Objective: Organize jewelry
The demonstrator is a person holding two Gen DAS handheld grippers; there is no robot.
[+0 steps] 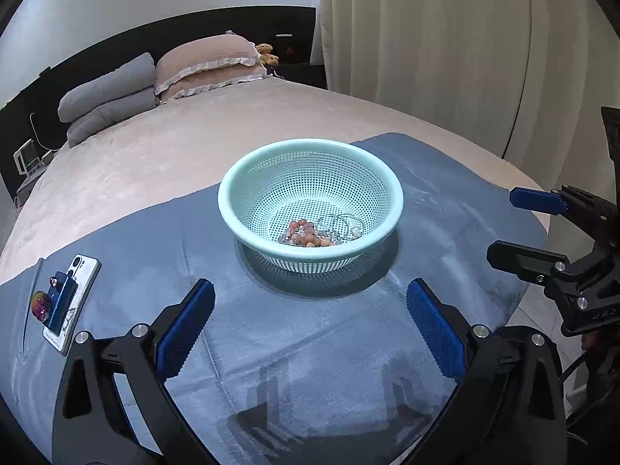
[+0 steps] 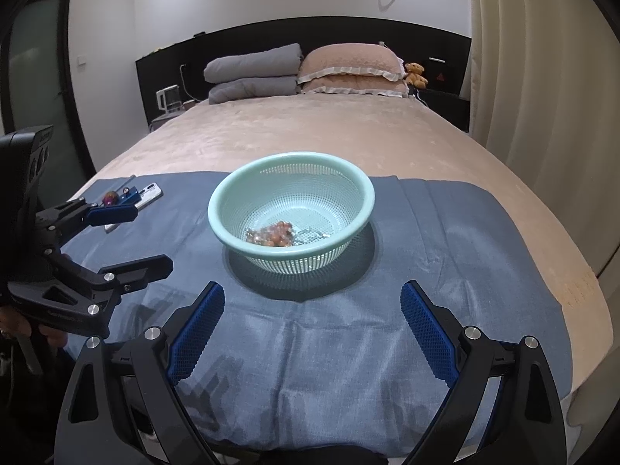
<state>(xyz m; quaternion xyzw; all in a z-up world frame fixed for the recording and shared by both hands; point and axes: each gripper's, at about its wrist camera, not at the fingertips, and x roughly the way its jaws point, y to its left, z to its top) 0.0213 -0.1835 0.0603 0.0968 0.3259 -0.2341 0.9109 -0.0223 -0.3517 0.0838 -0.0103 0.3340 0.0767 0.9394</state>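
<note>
Wide beige bed (image 2: 348, 131), and a blue cloth (image 2: 310, 348) is spread across its near end, reaching the bed's front edge. Mid-cloth sits the mint basket (image 1: 310, 147), bare cloth all round its rim. A phone (image 1: 83, 271) lies near the cloth's left edge. Left hand-held gripper (image 1: 310, 310) hangs spread wide, empty; right hand-held gripper (image 2: 312, 310) likewise agape, short of the basket. Jewelry (image 1: 317, 230), beads and rings, is heaped on the basket's floor.

Jewelry (image 2: 273, 233) in basket (image 2: 232, 209): blurring together in the right wrist view, pieces not telling apart. Phone (image 2: 149, 193), at 10 o'clock: left gripper (image 2: 133, 238) partly covering it. Both gripper bodies running off bottom edges.
</note>
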